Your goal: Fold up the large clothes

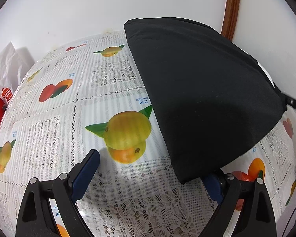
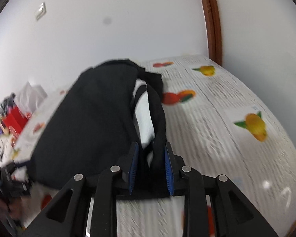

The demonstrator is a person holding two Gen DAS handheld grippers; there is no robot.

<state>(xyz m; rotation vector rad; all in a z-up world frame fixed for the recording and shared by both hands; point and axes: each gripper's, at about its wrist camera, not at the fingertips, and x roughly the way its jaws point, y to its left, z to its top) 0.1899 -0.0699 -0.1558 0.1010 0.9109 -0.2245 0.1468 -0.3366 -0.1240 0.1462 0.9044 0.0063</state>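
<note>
**Soft black garment, half gathered, on the fruit-print cloth**

The black garment (image 1: 203, 90) lies in a thick folded wad on the fruit-print tablecloth (image 1: 73, 102), toward the wall side of the table, with the brown door frame (image 1: 231, 6) rising behind it. From where I stand it looks like plain knit cloth: light, limp, with no stiffness of its own. I judge that it will sag wherever it is not supported and drag a little on the lace-textured cloth rather than slide freely.

The right gripper (image 2: 151, 164) has its blue pads closed in on a bunched black edge of the garment, with a white-and-black striped part (image 2: 143, 106) showing just behind the pinch. The bunch is thick, so the hold seems firm, though only some of the layers may be caught.

The left gripper (image 1: 148, 169) sits at the garment's near corner with its fingers wide apart; one blue pad (image 1: 86, 169) is in the open over the tablecloth, the other is tucked under the overhanging black corner and mostly hidden. It grips nothing.

A good place to take hold, I think, is that near corner, through all the layers at once, so the fold stays square when lifted. A red bag (image 1: 0, 100) stands well away from the garment, at the table's far edge.
</note>
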